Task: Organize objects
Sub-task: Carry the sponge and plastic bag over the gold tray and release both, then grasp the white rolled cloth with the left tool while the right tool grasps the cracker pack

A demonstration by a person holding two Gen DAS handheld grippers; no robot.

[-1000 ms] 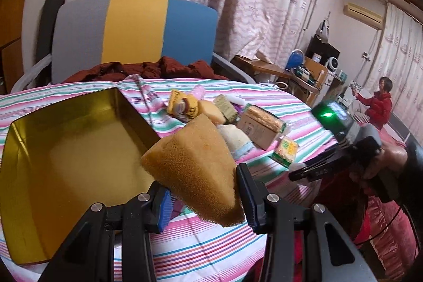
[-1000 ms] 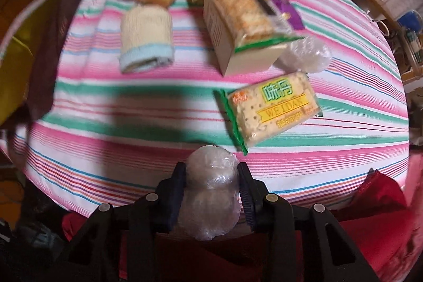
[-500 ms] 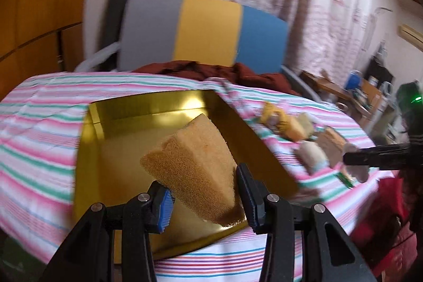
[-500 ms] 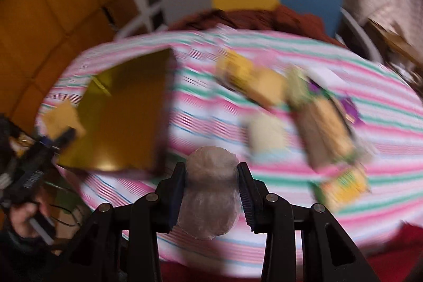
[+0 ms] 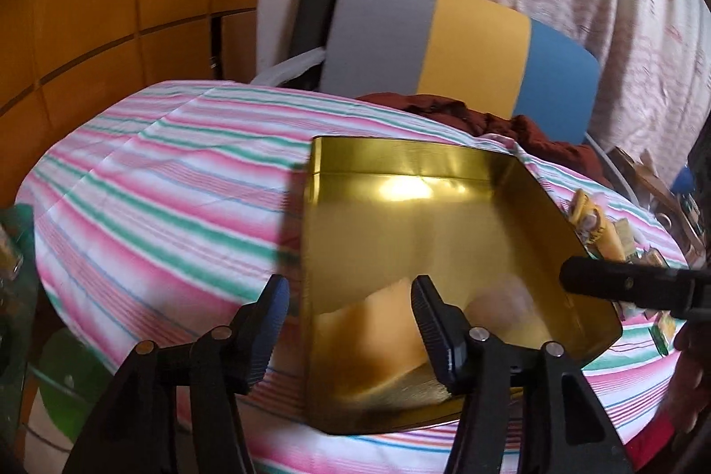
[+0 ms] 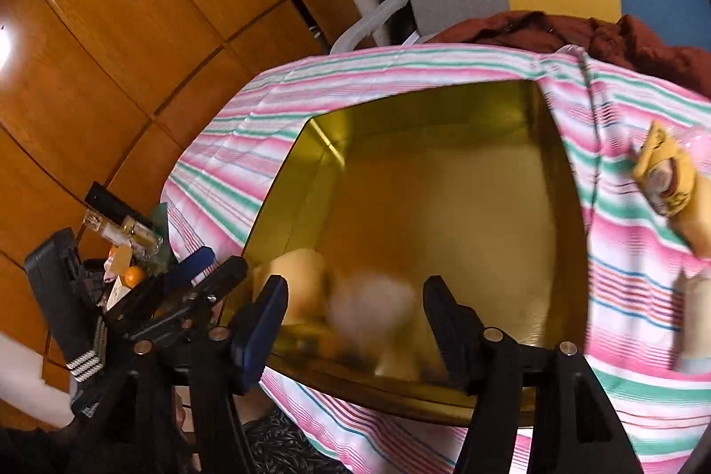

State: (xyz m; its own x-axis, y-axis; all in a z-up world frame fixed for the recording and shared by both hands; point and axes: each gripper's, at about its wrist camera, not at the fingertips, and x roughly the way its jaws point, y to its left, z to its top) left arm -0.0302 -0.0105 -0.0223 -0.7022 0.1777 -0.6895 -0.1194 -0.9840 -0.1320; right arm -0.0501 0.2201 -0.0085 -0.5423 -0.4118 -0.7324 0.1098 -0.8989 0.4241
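The gold tin (image 5: 400, 156) lies open on the striped tablecloth. A yellow sponge wedge (image 5: 377, 332) rests in its near corner, below my left gripper (image 5: 351, 303), which is open and holds nothing. A clear-wrapped round item (image 6: 373, 307), blurred by motion, sits low in the tin (image 6: 284, 198) beside the sponge (image 6: 297, 283). It is between but free of the wide-apart fingers of my open right gripper (image 6: 355, 305). In the right wrist view my left gripper (image 6: 217, 267) shows at the tin's left edge. In the left wrist view a right gripper finger (image 5: 622, 287) reaches over the tin's right rim.
A yellow snack packet (image 6: 662, 167) and a rolled towel (image 6: 693, 318) lie on the cloth right of the tin. A grey, yellow and blue chair (image 5: 444, 43) with a dark red cloth (image 5: 489, 118) stands behind the table. Wooden wall panels (image 6: 111, 29) are on the left.
Both grippers moved over the tin and opened. The sponge left the left gripper and the wrapped item left the right one; both are now in the tin.
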